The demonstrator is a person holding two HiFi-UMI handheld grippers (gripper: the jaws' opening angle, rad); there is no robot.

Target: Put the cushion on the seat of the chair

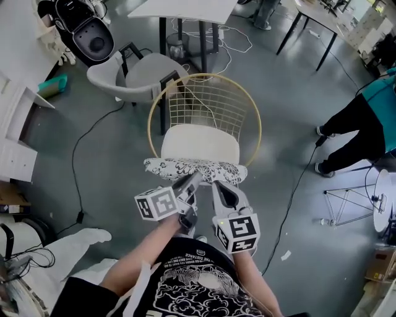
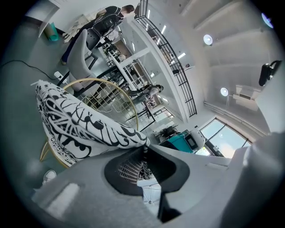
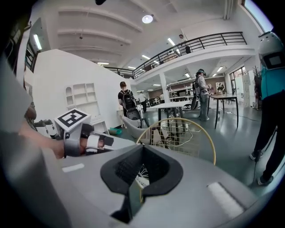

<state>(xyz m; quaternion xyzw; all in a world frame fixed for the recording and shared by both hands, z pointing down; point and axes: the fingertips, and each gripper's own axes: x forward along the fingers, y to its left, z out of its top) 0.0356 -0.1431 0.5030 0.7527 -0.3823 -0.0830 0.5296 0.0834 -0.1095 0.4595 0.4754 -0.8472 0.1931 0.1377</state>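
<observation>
The black-and-white patterned cushion [image 1: 195, 168] hangs over the front edge of the white seat [image 1: 199, 143] of the gold wire chair [image 1: 204, 99]. My left gripper [image 1: 189, 182] is shut on the cushion's near edge. My right gripper [image 1: 219, 186], close beside it, is also shut on that edge. In the left gripper view the cushion [image 2: 75, 120] spreads out to the left from the pinched jaws [image 2: 144, 147], with the chair's wire back [image 2: 111, 95] behind it. In the right gripper view a sliver of pattern shows between the closed jaws [image 3: 143, 149], and the chair [image 3: 187, 133] stands just ahead.
A grey shell chair [image 1: 139, 74] and a white table [image 1: 185, 9] stand behind the wire chair. A black stroller [image 1: 86, 31] is at far left, by white shelving [image 1: 15, 124]. Cables [image 1: 93, 133] cross the floor. A person [image 1: 365, 124] stands at right, near a folded tripod [image 1: 346, 198].
</observation>
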